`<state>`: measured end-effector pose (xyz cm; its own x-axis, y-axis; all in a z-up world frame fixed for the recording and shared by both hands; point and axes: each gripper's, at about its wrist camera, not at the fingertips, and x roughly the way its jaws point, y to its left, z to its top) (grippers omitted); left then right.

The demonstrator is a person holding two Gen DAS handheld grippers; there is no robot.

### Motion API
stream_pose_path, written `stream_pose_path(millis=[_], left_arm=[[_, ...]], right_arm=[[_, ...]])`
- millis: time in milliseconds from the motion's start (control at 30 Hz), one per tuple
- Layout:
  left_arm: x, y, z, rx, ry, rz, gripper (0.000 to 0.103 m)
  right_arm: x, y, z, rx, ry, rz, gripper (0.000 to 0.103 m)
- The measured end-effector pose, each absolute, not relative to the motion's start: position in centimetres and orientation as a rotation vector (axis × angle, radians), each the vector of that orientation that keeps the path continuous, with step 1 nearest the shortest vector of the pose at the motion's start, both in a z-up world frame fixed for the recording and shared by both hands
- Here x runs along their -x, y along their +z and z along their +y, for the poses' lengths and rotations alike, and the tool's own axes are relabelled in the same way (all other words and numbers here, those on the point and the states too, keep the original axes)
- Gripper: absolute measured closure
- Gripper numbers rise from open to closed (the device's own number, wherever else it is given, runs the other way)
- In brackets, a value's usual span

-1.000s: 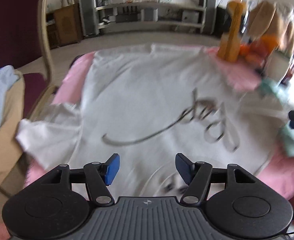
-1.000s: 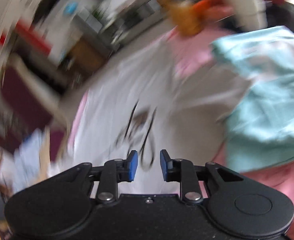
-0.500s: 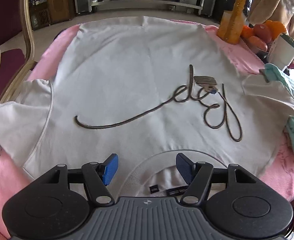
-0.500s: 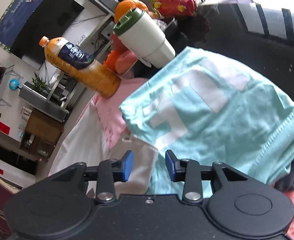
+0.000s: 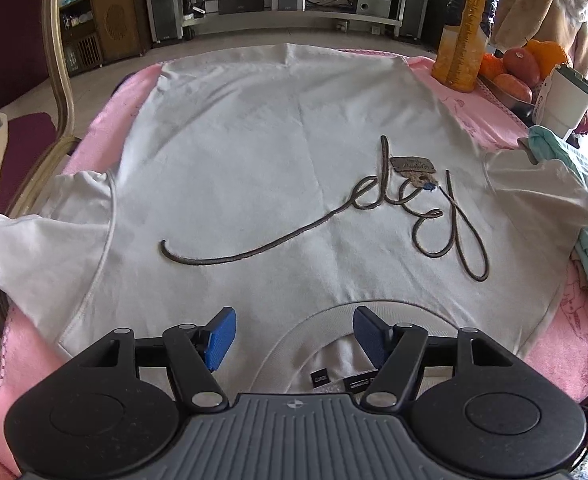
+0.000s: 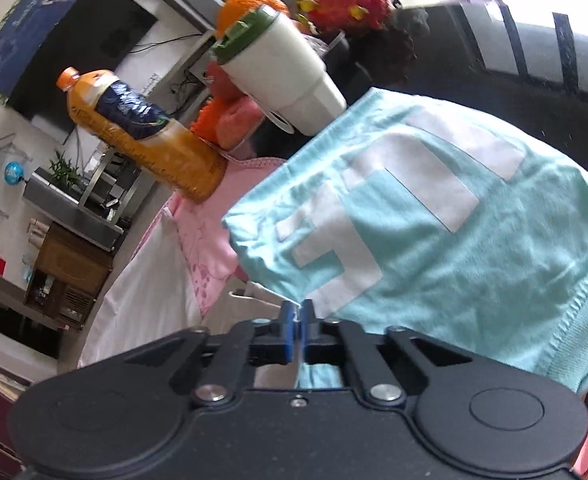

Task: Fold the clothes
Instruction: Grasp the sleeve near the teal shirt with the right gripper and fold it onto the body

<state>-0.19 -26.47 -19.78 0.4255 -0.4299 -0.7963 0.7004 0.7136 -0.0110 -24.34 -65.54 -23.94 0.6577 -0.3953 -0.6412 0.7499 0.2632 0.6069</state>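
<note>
Left tongs (image 5: 291,330) gape above the white T-shirt's (image 5: 273,168) collar — right tongs (image 6: 297,316) have just clenched on its sleeve (image 6: 249,308), beside the turquoise garment (image 6: 454,248).

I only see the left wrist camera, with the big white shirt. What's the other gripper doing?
Observer: The right gripper is shut. Its jaws have just closed right where the white sleeve slips under the teal garment. Cloth sits at the pads, but I cannot tell which piece is pinched.
Child: Is the teal thing plain?
Observer: No, it has big white block shapes printed on it.
Child: Any fruit I can't see?
Observer: Yes, a red dragon fruit lies behind the white cup.
</note>
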Motion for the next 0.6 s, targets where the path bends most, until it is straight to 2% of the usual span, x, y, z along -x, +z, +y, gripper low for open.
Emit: stream_pose_path(millis=[200,400,600], left_arm=[[0.2,-19.7,-26.1,-0.353,-0.713,0.862,0.037],[0.4,-19.7,-26.0,-0.364,-0.705,0.848,0.037],[0.3,-19.8,-26.0,-0.363,-0.695,0.850,0.037]], right_arm=[[22.1,-21.6,-63.3,-0.815,-0.752,0.397,0.101],[17.1,-20.2,-57.4,-0.490,-0.534,0.488,0.101],[13.4,-22.4,-49.4,-0.106,-0.266,0.700,0.101]])
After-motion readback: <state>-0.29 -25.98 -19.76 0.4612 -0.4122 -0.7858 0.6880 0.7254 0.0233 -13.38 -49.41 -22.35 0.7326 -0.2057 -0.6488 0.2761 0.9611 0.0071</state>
